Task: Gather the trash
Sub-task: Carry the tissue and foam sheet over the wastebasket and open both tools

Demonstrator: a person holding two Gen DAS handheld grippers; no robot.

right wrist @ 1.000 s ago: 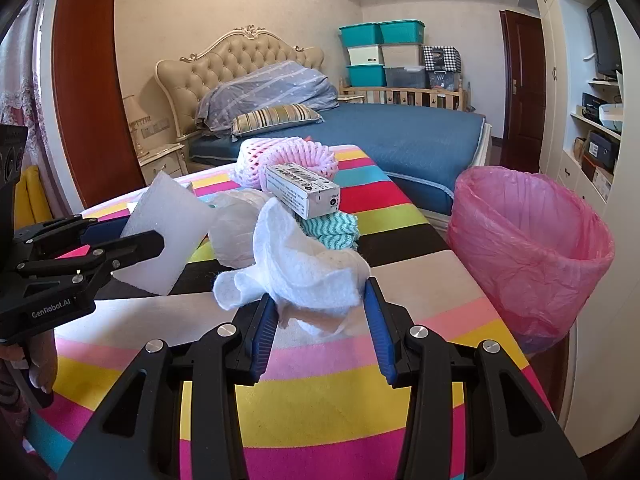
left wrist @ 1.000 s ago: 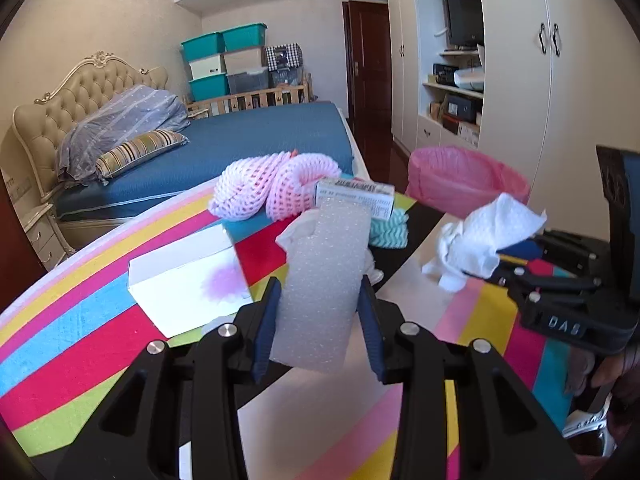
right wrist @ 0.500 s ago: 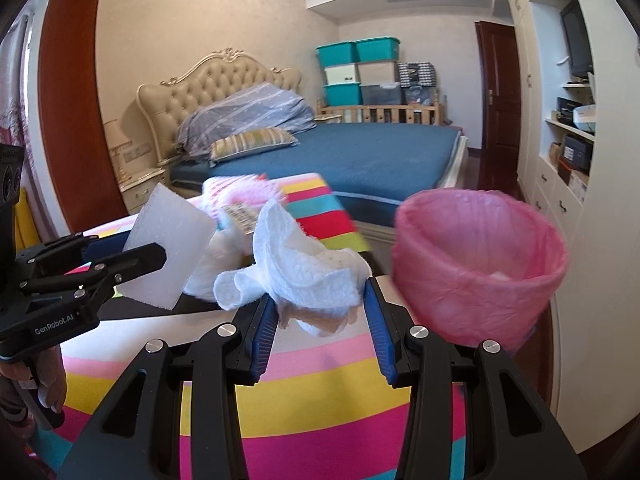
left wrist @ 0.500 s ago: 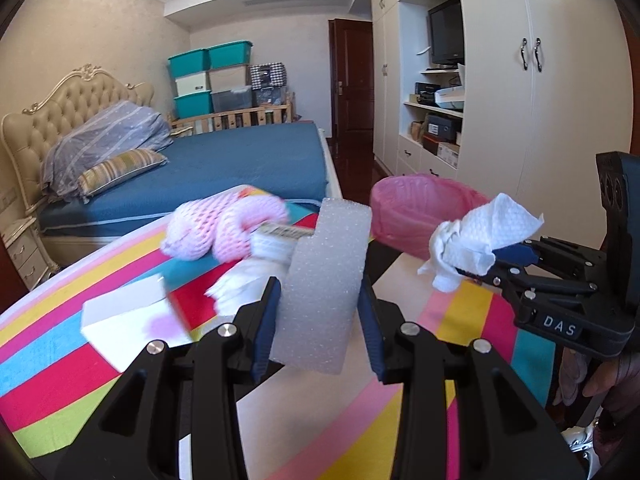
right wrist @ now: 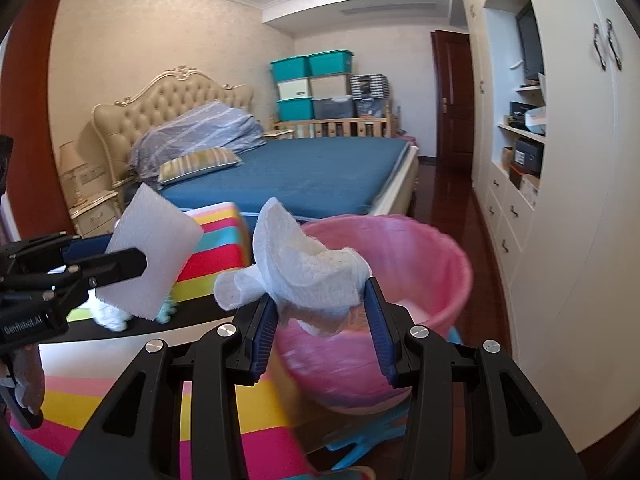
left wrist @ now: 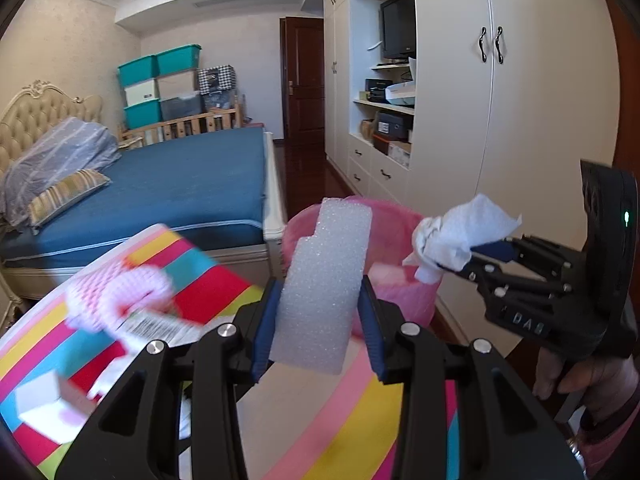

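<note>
Left jaws: my left gripper (left wrist: 318, 312) is clamped on a white foam block (left wrist: 324, 280), which stands upright at centre frame.
Right jaws: my right gripper (right wrist: 320, 312) is clamped on a crumpled white tissue (right wrist: 308, 280), bunched at centre frame.
Bin: the pink bin (right wrist: 432, 256) sits right of centre in my right view, its mouth open just behind the tissue; in my left view it shows behind the foam.
Surface: the striped surface (left wrist: 328, 420) at lower left holds more trash, a pink foam net (left wrist: 120, 292) and a small printed box (left wrist: 156, 326), both blurred.
Step, as I judge it: carrying both pieces to the bin.
Doing it well: I would bring each piece fully over the rim before letting go, tissue first since it is nearer, and keep my two grippers from crossing.
</note>
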